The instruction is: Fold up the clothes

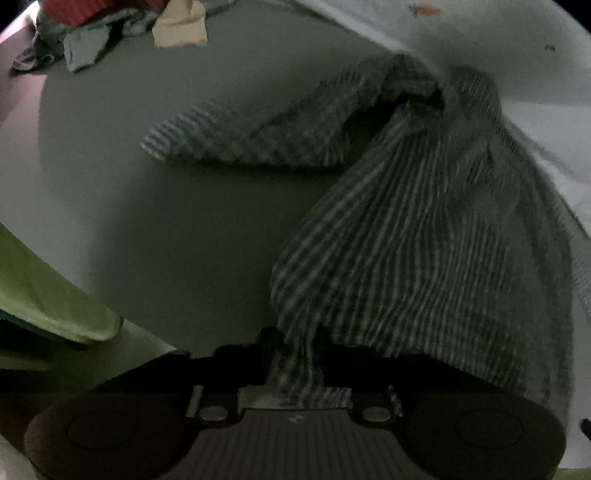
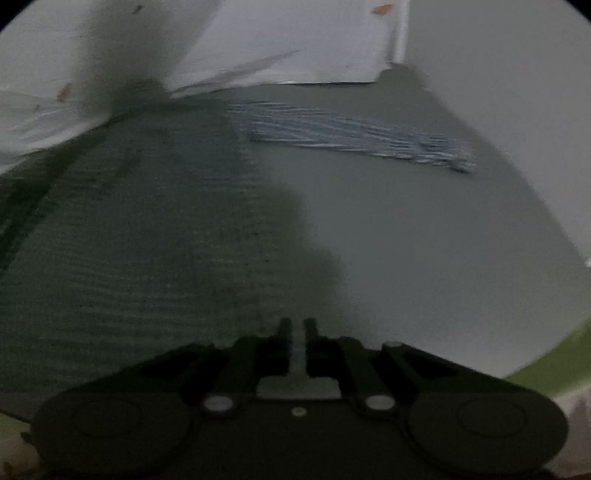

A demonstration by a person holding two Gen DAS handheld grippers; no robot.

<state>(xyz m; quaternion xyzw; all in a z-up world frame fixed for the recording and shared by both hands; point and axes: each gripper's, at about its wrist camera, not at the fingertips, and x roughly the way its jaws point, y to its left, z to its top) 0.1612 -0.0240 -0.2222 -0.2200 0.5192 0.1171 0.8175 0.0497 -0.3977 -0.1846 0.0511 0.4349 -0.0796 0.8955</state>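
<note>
Left wrist view: the left claw (image 1: 295, 354) is pinching a corner of the grey-and-white striped cloth garment (image 1: 424, 251), which is rising ahead of it and to its right.

Right wrist view: the right claw (image 2: 297, 332) is nearly closed and seems to be holding nothing; the garment is lying ahead-left. The fold is probably midway; next, lay the lifted corner across.

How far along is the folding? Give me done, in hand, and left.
Done: no finished fold shows. In hand: the left gripper is shut on a bunched edge of the striped shirt, which drapes loosely; its sleeve lies spread on the grey table. The right gripper looks nearly shut, apparently empty. Left: the shirt's folding, plus the clothes pile.
</note>
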